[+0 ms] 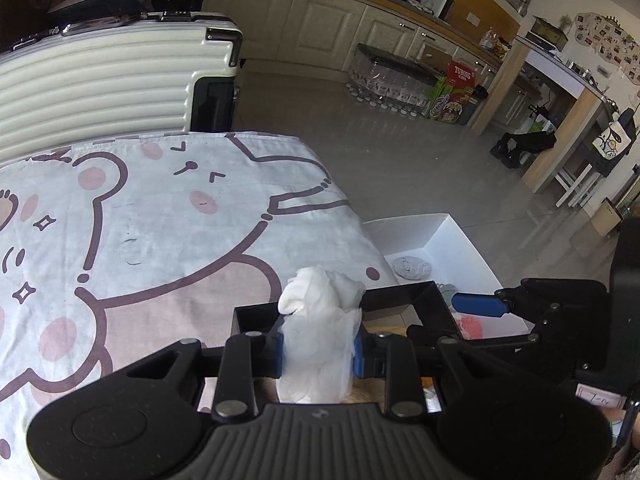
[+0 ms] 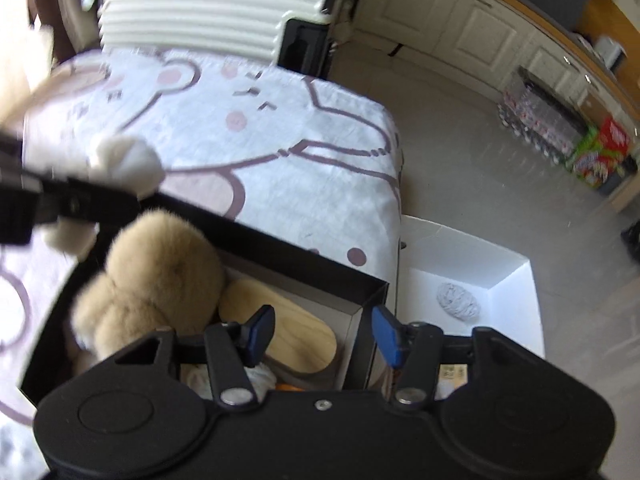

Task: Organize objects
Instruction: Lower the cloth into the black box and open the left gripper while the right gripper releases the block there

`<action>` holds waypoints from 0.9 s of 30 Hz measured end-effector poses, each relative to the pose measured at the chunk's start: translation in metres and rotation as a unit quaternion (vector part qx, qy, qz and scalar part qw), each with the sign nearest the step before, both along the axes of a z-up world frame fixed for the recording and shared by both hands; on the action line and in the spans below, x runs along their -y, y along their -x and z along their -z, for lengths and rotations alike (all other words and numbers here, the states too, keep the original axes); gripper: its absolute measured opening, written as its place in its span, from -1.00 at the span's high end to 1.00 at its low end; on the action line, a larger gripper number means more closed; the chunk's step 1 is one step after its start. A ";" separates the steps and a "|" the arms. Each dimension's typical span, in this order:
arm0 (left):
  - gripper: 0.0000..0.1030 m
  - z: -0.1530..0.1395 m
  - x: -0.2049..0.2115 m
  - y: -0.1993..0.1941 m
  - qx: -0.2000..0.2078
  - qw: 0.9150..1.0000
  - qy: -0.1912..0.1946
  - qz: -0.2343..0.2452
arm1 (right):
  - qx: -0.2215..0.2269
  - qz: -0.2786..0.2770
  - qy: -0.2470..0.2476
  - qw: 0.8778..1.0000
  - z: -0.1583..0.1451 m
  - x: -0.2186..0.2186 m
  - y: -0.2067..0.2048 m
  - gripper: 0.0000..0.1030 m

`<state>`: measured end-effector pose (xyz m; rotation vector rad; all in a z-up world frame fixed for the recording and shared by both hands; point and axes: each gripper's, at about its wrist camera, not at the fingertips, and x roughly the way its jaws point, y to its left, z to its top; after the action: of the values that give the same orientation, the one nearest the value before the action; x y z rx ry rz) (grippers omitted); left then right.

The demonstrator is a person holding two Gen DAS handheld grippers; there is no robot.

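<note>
A lived-in home: cream kitchen cabinets (image 1: pixel 320 20), ribbed suitcase (image 1: pixel 100 80), cartoon-bear bedsheet (image 1: pixel 160 220), photo-covered wall (image 1: pixel 604 40), bottled water packs (image 1: pixel 388 80) on tiled floor.

Grey glossy floor (image 1: pixel 400 168); cream cabinets (image 1: pixel 320 28) along far wall; ribbed white suitcase (image 1: pixel 100 80) behind cartoon-print bedsheet (image 1: pixel 160 220).
</note>
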<state>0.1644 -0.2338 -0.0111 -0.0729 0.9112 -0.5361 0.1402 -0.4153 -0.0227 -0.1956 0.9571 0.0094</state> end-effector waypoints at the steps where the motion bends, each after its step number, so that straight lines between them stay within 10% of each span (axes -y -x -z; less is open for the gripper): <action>1: 0.41 0.000 0.001 0.000 -0.001 1.000 0.006 0.001 | 0.003 0.009 -0.011 1.000 -0.003 0.003 0.001 -0.01; 23: 0.38 0.022 0.073 0.003 -0.004 0.998 0.022 0.051 | 0.039 0.186 -0.199 0.961 -0.036 0.071 0.031 0.06; 27: -0.19 0.026 0.078 0.005 0.005 0.998 0.006 0.055 | 0.035 0.187 -0.203 0.960 -0.034 0.072 0.030 0.06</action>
<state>0.1597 -0.3120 -0.0372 -0.0305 0.9053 -0.6440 0.1099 -0.4873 0.0112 0.3642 0.8894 -0.1475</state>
